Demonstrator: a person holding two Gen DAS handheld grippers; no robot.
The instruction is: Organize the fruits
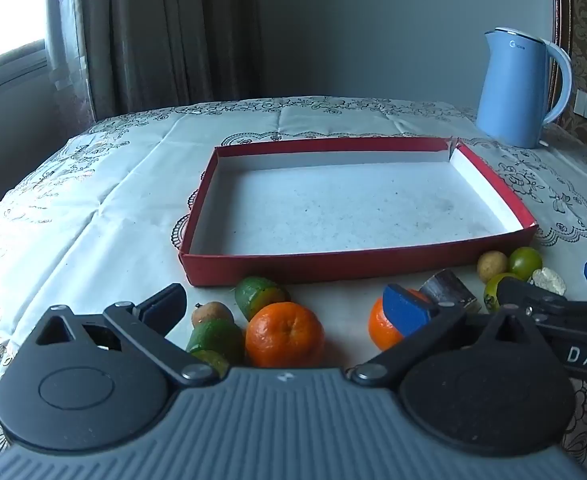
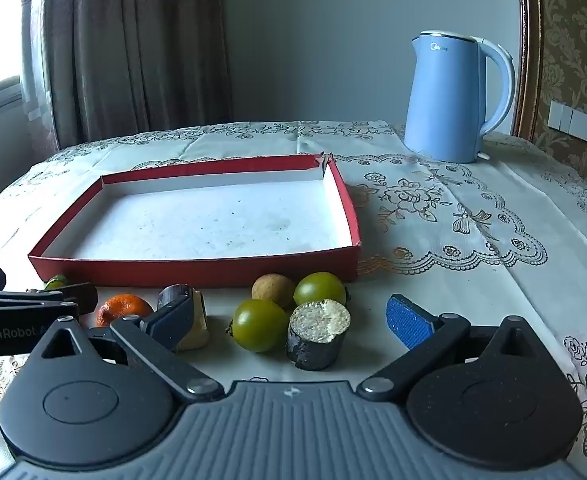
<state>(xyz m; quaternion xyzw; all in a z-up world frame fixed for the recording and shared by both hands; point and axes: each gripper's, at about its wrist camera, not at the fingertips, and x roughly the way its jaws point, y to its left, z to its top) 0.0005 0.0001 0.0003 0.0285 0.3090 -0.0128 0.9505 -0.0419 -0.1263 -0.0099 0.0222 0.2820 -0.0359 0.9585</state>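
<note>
A shallow red box (image 1: 293,266) with a white floor, nothing in it, lies mid-table; it also shows in the right wrist view (image 2: 193,270). Fruits lie along its near side. In the left wrist view, my left gripper (image 1: 283,306) is open around an orange (image 1: 285,334), with green fruits (image 1: 259,296) and a brown one (image 1: 211,312) beside it and a second orange (image 1: 379,330) by the right finger. My right gripper (image 2: 291,316) is open around two green fruits (image 2: 259,330), a tan fruit (image 2: 273,288) and a dark cut piece (image 2: 317,334).
A blue kettle (image 1: 521,88) stands at the back right of the table, also in the right wrist view (image 2: 449,96). A lace-patterned cloth (image 2: 473,220) covers the table. Curtains and a window are at the back left.
</note>
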